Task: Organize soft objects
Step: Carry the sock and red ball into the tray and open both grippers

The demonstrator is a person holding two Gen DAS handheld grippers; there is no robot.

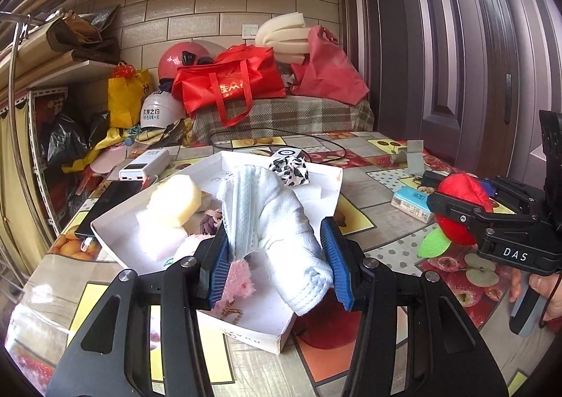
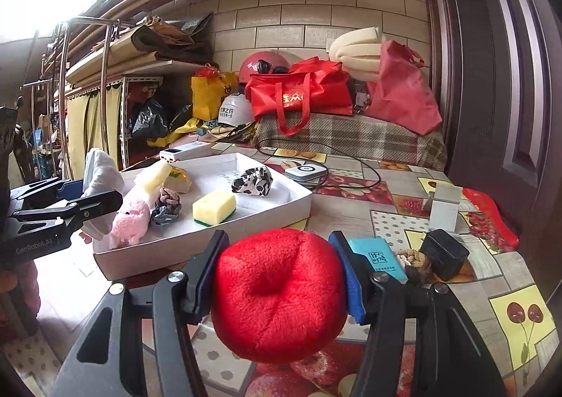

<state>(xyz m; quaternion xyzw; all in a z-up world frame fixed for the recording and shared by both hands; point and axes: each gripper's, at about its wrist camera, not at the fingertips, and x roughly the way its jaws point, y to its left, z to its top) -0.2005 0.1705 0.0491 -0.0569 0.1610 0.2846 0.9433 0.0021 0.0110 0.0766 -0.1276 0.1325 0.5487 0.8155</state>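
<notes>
Red plush apple (image 2: pixel 279 295), round, fuzzy, dimpled, squeezed between right gripper (image 2: pixel 281 277) pads, over fruit-print oilcloth table (image 2: pixel 386 221). Left gripper (image 1: pixel 277 253) clamps ribbed white sock (image 1: pixel 295 221) plus pleated blue face mask (image 1: pixel 242 207) above shallow white cardboard tray (image 2: pixel 281 202) holding yellow sponge (image 2: pixel 214 207), pink fluffy toy (image 2: pixel 131 219), cow-print scrunchie (image 2: pixel 253 181).

Black tongs (image 1: pixel 275 258) with ribbed blue pads (image 1: pixel 219 265) and silver screws.
</notes>
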